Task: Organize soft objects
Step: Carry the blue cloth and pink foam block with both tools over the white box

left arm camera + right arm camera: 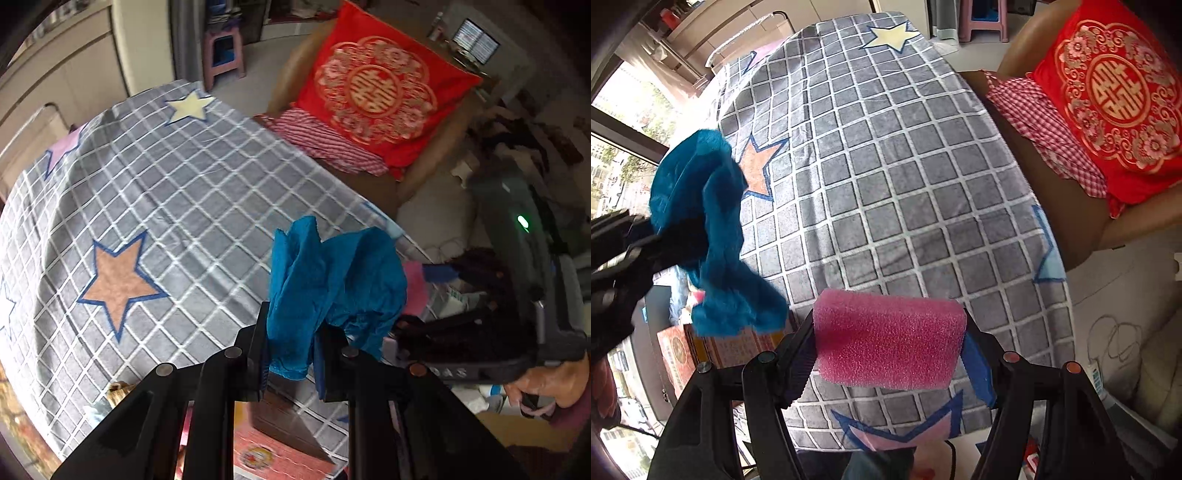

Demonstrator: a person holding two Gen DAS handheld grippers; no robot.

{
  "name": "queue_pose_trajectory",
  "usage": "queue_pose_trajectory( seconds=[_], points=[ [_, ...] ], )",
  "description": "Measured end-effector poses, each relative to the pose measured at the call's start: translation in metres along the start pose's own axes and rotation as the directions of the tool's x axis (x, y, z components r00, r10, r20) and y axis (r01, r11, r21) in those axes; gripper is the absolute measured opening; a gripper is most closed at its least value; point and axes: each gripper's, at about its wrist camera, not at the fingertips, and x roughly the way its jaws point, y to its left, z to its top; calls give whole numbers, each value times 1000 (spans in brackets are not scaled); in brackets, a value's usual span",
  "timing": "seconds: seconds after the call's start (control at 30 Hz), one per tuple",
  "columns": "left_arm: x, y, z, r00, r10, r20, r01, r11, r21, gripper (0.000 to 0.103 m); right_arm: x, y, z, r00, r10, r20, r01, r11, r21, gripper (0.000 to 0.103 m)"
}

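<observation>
A crumpled blue fleece cloth [332, 280] hangs bunched above the bed, pinched between the fingers of my left gripper [291, 354], which is shut on it. The same blue cloth [713, 229] shows at the left of the right wrist view, held up by the left gripper [653, 240]. A pink foam sponge [890, 339] sits crosswise between the pads of my right gripper [890, 354], which is shut on it. Both grippers point steeply down over the grey checked bedspread [886, 166].
The bedspread [166, 192] with coloured stars covers the bed. A brown armchair [417, 184] holds a red embroidered cushion [384, 85] and a red-checked cloth [1049, 129]. A printed cardboard box [713, 350] stands by the bed's near left edge. A pink stool [223, 51] stands far back.
</observation>
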Motion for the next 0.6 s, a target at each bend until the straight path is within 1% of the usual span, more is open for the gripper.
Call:
queue_pose_trajectory(
  seconds=[0.1, 0.3, 0.47, 0.6],
  points=[
    [-6, -20, -16, 1000, -13, -5, 13, 999, 41, 21, -6, -5, -10, 1000, -23, 0, 23, 1000, 14, 71],
    [-21, -38, -52, 999, -48, -18, 49, 997, 52, 21, -12, -7, -37, 998, -58, -15, 58, 998, 26, 71],
    [-31, -47, -83, 998, -51, -27, 53, 996, 78, 21, -12, 2, -61, 997, -66, -41, 67, 998, 13, 71],
    [-40, -47, -109, 998, -56, -35, 59, 996, 70, 21, -11, 17, -79, 996, -61, -60, 60, 998, -10, 71]
  ],
)
